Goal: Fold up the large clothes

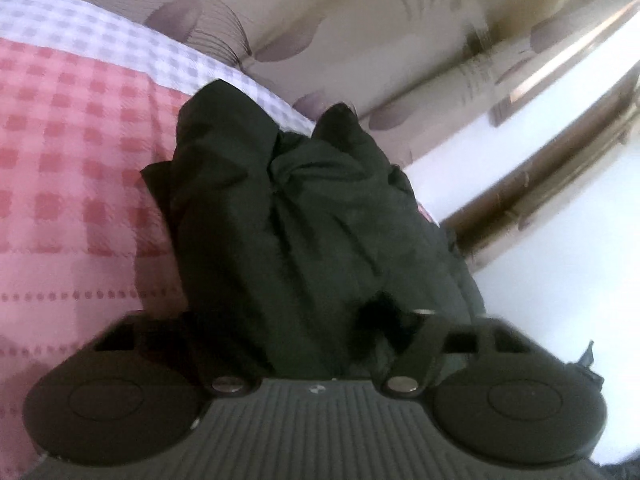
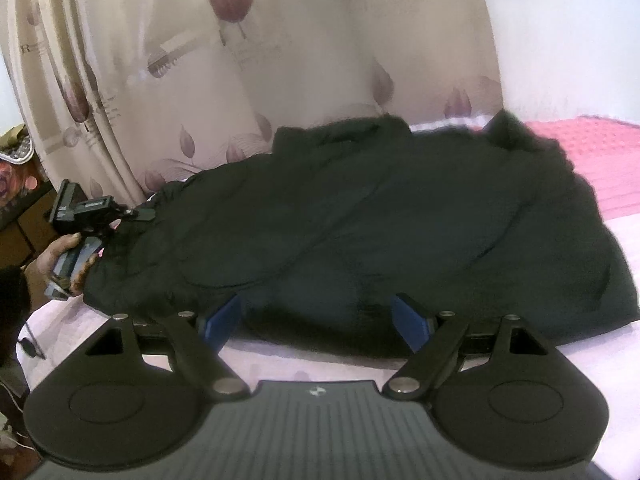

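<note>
Black jacket (image 2: 380, 216) spread across pink checked bedspread (image 1: 68, 128). Right gripper (image 2: 318, 320) released, jaws wide at near hem. Left gripper (image 1: 304, 320) buried in fabric; grip unclear.

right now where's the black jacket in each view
Left wrist: the jacket fills the middle, running from the left gripper up toward the curtain, with the pink checked bedspread to its left.
Right wrist: it lies across the middle of the picture, just beyond the right gripper, whose blue fingers stand apart at its near edge.
Shared landmark: the flowered curtain behind the bed.
</note>
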Motion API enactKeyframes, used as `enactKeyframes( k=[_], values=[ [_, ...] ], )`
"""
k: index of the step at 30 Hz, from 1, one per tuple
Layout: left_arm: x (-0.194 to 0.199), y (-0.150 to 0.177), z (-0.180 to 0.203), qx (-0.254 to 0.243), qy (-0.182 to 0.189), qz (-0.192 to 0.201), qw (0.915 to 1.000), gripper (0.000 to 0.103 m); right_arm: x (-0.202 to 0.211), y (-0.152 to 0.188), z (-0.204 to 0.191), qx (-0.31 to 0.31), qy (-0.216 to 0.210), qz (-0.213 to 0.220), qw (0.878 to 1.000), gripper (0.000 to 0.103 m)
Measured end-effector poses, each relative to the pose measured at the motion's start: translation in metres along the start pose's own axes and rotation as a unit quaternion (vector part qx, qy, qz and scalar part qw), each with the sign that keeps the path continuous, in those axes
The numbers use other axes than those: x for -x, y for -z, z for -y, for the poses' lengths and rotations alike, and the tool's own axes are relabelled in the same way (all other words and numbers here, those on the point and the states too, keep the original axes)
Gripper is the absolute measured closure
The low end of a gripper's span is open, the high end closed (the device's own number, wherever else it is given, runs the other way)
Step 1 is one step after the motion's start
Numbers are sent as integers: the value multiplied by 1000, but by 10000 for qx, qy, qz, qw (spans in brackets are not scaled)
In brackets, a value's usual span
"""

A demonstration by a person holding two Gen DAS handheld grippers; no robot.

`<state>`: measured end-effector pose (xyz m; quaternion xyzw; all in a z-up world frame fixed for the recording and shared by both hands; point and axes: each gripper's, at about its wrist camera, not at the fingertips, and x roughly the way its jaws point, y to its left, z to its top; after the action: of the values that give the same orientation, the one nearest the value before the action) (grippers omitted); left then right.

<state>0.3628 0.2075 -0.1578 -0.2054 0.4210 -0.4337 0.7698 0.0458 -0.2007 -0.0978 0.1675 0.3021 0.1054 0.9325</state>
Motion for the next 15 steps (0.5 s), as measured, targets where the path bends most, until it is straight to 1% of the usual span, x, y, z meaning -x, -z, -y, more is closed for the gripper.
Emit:
enactKeyframes(
  k=[2, 3, 5, 7, 11, 15],
  values=[
    [3, 5, -3, -63, 91, 88, 9999, 57, -2, 0, -3, 15, -7, -9, 10000, 20],
    [5, 9, -3, -83, 113, 172, 9998, 59, -2, -1, -5, 46, 0, 5, 10000, 20],
    [10, 19, 0, -144, 168, 418, 9989, 68, -1, -4, -8, 110, -1, 95, 9999, 20],
    [19, 32, 8, -197, 249, 668, 9973, 71, -1, -13, -11, 143, -105, 188, 9997, 20],
    [30, 49, 21, -194, 262, 792, 9963, 73, -7, -33, -22, 259, -395, 345, 9983, 20],
    [44, 63, 29, 36, 432, 983, 9942, 74, -22, -49, -47, 729, -801, 471, 9930, 20]
  ],
)
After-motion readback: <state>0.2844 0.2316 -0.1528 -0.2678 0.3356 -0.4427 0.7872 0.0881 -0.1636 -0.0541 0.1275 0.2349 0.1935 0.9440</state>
